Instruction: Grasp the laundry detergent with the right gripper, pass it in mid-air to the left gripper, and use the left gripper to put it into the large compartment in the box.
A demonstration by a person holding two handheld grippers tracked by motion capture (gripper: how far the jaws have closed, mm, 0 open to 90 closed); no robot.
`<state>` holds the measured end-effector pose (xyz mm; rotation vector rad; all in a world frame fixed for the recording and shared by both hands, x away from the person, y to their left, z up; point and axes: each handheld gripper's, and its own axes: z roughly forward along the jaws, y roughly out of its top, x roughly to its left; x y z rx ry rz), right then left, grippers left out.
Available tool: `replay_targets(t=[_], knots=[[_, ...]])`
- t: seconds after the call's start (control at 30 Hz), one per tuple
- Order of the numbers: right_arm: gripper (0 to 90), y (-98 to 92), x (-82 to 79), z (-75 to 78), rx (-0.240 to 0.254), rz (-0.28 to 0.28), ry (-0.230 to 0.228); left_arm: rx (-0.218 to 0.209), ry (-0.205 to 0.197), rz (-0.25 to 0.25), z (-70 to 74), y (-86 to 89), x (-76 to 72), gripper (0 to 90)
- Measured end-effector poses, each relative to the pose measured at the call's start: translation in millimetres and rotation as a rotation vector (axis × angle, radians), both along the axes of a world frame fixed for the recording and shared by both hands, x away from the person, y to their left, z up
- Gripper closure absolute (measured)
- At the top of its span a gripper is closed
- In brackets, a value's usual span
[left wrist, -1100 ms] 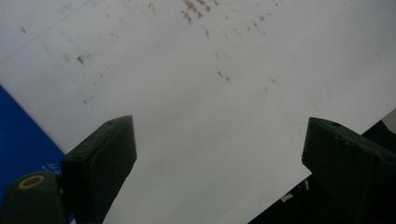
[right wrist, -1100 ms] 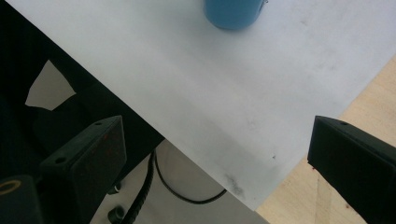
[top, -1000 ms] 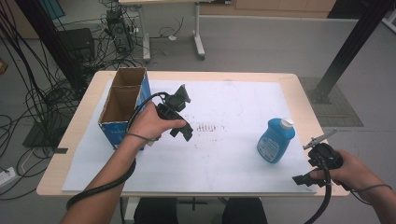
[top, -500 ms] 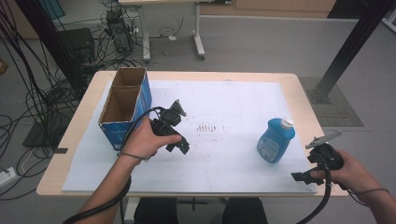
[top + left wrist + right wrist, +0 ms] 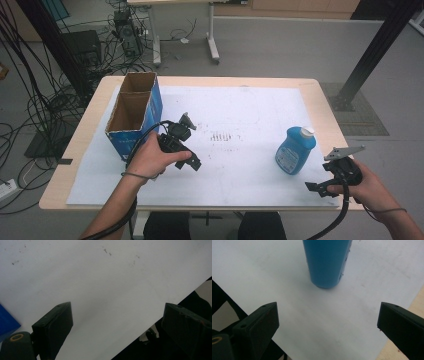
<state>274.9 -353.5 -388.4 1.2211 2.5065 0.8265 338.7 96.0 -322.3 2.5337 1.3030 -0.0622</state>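
Blue bottle standing on the worktop, both grippers released and empty.

The blue bottle (image 5: 295,150) is a flattened plastic one with a white cap and a pale label whose writing is too small to read; it stands upright on the white sheet (image 5: 250,115) at the worktop's right side, just ahead of the right gripper (image 5: 322,186), whose jaws gape apart from it. The left gripper (image 5: 187,145) hangs released over bare sheet beside the blue cardboard box (image 5: 134,112).
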Motion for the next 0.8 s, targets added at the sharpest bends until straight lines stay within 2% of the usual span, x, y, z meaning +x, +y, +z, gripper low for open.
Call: replay_targets(t=[0.13, 0.23, 0.53, 0.63, 0.8], knots=[[3.4, 0.7, -0.6, -1.5, 0.043, 0.003, -0.05, -0.016, 0.014, -0.001, -3.4, 1.1, 0.1, 10.4], [3.5, 1.5, -1.1, -1.5, 0.068, 0.008, -0.087, -0.013, 0.014, 0.002, -4.4, 1.6, 0.4, 10.4], [3.3, 0.1, -1.7, -6.2, 0.116, 0.003, -0.14, -0.018, 0.022, 0.005, -6.7, 2.0, 1.0, 10.4], [3.2, -1.2, -2.3, -7.9, 0.16, -0.002, -0.167, -0.02, 0.027, 0.006, -7.8, 1.8, 1.4, 10.4], [3.0, -1.3, -2.4, -9.7, 0.199, -0.003, -0.207, -0.021, 0.03, 0.004, -9.7, 1.6, 2.2, 10.4]])
